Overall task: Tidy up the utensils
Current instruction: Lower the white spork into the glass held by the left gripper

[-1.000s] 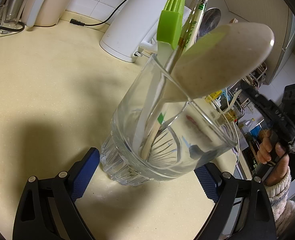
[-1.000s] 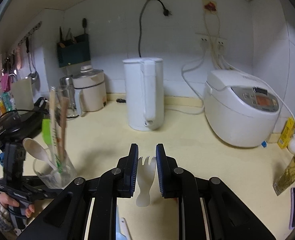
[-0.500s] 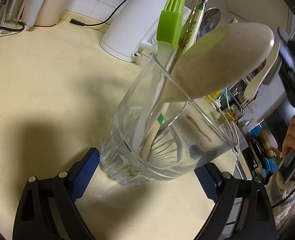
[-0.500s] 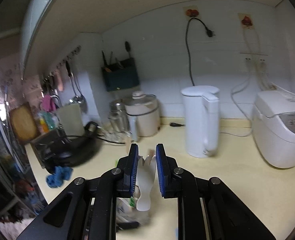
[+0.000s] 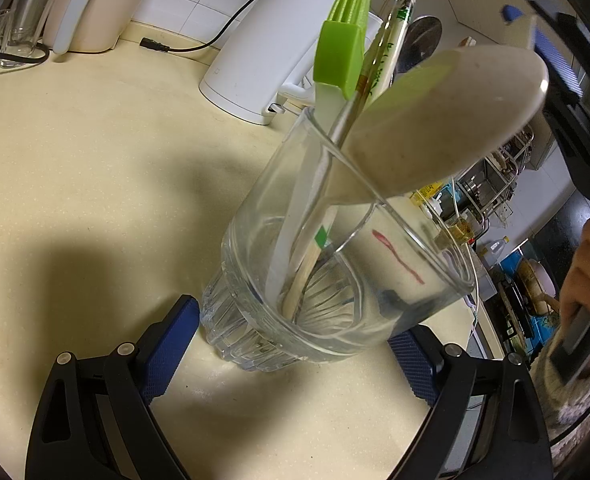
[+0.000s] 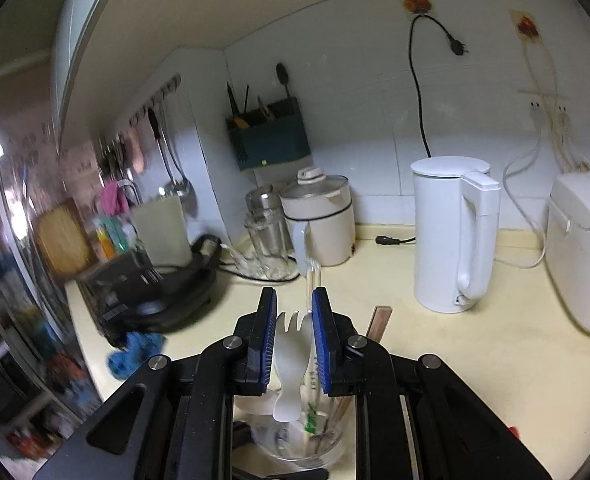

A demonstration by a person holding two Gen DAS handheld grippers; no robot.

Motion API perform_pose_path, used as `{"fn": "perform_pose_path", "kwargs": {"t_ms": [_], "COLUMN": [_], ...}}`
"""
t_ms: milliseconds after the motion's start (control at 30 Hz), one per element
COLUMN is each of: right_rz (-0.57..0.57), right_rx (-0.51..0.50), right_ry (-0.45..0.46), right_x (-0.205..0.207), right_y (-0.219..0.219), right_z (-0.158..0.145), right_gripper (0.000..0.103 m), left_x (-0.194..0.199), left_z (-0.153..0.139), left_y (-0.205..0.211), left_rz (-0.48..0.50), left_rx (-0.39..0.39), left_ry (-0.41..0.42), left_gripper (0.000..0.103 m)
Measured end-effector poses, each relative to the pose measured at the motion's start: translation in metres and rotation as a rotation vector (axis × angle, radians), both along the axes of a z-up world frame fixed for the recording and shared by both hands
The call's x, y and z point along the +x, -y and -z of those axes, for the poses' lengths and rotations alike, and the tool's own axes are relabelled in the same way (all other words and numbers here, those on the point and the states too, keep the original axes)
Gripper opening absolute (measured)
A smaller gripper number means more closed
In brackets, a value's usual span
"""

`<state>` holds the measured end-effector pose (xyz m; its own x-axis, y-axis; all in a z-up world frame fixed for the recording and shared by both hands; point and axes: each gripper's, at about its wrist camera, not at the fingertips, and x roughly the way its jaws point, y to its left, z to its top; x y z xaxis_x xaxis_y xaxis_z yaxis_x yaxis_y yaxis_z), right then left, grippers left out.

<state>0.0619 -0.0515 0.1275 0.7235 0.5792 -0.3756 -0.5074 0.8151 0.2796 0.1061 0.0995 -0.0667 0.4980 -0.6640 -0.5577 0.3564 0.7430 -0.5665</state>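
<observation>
A clear glass cup (image 5: 335,280) stands on the cream counter and holds a beige spoon (image 5: 447,120), a green silicone brush (image 5: 343,48) and chopsticks (image 5: 399,32). My left gripper (image 5: 291,344) is open, its blue pads on either side of the cup's base. My right gripper (image 6: 293,344) is shut on a white plastic spork (image 6: 291,368), tines pointing away, handle end hanging over the cup (image 6: 307,440). The right gripper also shows in the left wrist view (image 5: 551,52), above and right of the cup.
A white kettle (image 6: 451,236) and a rice cooker (image 6: 583,248) stand at the back right. Glass jars and a cream pot (image 6: 319,220) stand at the back by a black appliance (image 6: 163,292). The counter's edge runs along the left.
My right gripper has carried the spork left to above the glass cup. My left gripper and the cup have stayed still.
</observation>
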Motion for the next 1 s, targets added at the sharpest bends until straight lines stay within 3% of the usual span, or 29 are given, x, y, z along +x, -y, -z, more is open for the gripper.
{"fn": "perform_pose_path", "kwargs": {"t_ms": [133,500,1000], "right_rz": [0.006,-0.025,0.048], "right_rx": [-0.111,-0.181,-0.083], "right_ry": [0.014,-0.019,-0.056], "right_x": [-0.001,-0.007,-0.018], "right_y": [-0.018,-0.029,0.013], "right_z": [0.018,0.045,0.042], "right_gripper": [0.018,0.018,0.024], "left_x": [0.000,0.000,0.000], "left_z": [0.000,0.000,0.000], "left_y": [0.000,0.000,0.000], "left_rz": [0.000,0.000,0.000], "left_rx": [0.000,0.000,0.000], "left_ry": [0.000,0.000,0.000], "left_gripper": [0.094,0.094,0.094]}}
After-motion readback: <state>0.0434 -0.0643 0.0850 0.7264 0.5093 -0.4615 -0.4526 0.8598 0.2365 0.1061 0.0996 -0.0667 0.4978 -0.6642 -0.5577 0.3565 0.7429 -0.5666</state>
